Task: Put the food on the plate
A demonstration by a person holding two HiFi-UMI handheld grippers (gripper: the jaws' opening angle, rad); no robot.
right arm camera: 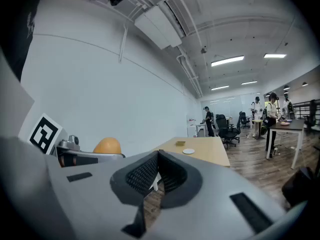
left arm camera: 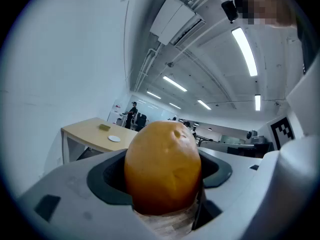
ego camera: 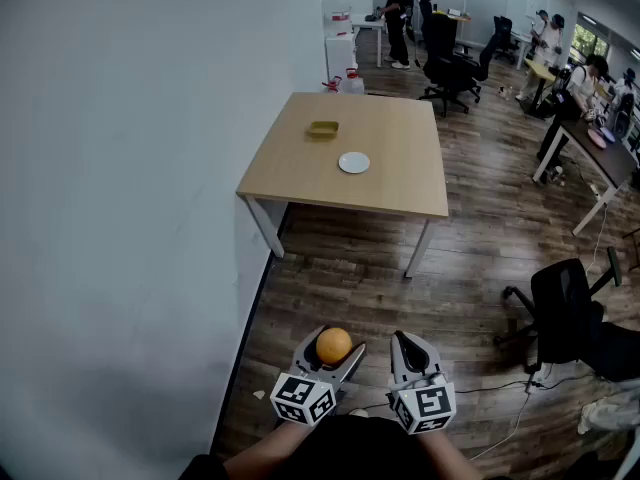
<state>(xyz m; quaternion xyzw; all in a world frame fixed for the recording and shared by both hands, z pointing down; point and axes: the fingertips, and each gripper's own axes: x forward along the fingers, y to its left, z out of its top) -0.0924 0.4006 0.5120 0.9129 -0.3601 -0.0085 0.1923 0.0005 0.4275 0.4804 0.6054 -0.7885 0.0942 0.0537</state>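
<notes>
An orange round fruit (ego camera: 334, 345) sits between the jaws of my left gripper (ego camera: 330, 353), which is shut on it; in the left gripper view the fruit (left arm camera: 162, 168) fills the gap between the dark pads. My right gripper (ego camera: 412, 352) is beside it, shut with its pads together and nothing held (right arm camera: 156, 176). The fruit (right arm camera: 107, 146) also shows at the left of the right gripper view. A small white plate (ego camera: 354, 163) lies on the wooden table (ego camera: 400, 183) far ahead, with a yellowish block (ego camera: 323, 129) behind it.
A white wall (ego camera: 130, 168) runs along the left. Wood floor lies between me and the table. Black office chairs (ego camera: 570, 318) stand at right and behind the table. Several people stand at desks in the background.
</notes>
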